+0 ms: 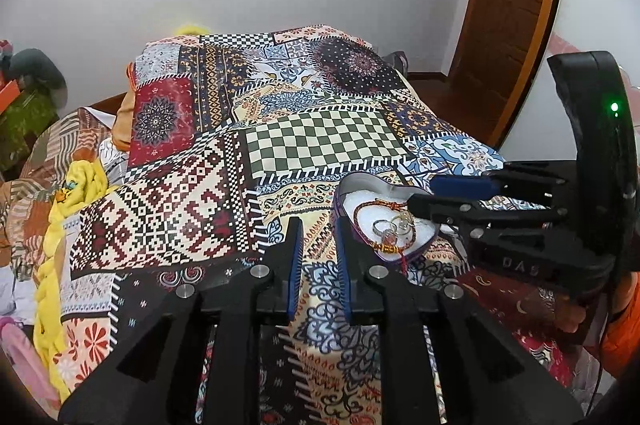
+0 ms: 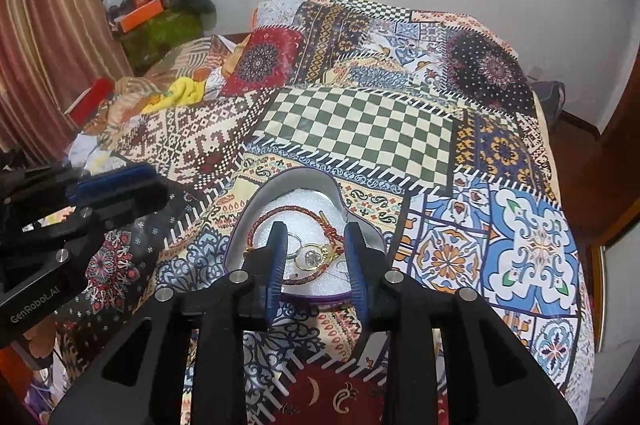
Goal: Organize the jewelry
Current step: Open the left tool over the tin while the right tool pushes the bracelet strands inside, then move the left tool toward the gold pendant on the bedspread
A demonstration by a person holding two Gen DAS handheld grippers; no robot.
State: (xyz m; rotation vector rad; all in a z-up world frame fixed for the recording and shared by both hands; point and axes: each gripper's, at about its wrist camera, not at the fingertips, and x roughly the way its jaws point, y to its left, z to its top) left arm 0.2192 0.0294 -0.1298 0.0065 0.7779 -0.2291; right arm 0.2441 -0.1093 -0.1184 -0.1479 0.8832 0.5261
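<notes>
Jewelry — a braided red bracelet (image 2: pixel 280 215) and rings (image 2: pixel 310 257) — lies in a heart-shaped tin (image 2: pixel 280 185) on the bed (image 2: pixel 360 129). Light, limp, probably slippery; pinch the cord. Right gripper (image 2: pixel 316 237) jaws spread above it; left gripper (image 1: pixel 318 225) spread, empty.

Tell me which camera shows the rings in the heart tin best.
The right wrist view: the rings lie straight ahead between the right gripper's open fingers, inside the braided bracelet. The left wrist view shows them smaller, off to the right, partly behind the right gripper.
</notes>
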